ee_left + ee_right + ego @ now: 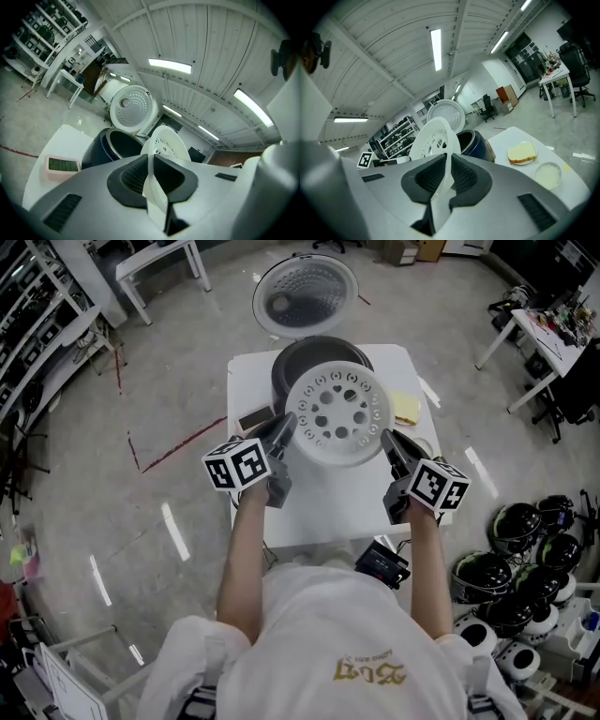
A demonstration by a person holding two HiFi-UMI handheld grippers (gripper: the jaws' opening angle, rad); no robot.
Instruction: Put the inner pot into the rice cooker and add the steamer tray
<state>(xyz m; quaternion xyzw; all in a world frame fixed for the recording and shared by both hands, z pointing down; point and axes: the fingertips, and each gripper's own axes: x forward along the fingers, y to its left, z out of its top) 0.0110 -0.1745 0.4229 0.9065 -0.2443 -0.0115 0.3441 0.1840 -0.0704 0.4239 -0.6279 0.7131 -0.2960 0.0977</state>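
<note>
The left tongs (pixel 285 426) and right tongs (pixel 390 442) are each closed narrow on opposite rims of the white steamer tray (pixel 337 413). It hangs between them (perforated face up) over the desk (pixel 328 502). Just beyond their tips stands the dark rice cooker (pixel 298 357), its lid (pixel 306 292) thrown back.

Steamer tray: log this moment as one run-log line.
steamer tray: held at opposite rim edges | left gripper: shut on rim | right gripper: shut on rim | rice cooker: tray not yet in | lid: open
</note>
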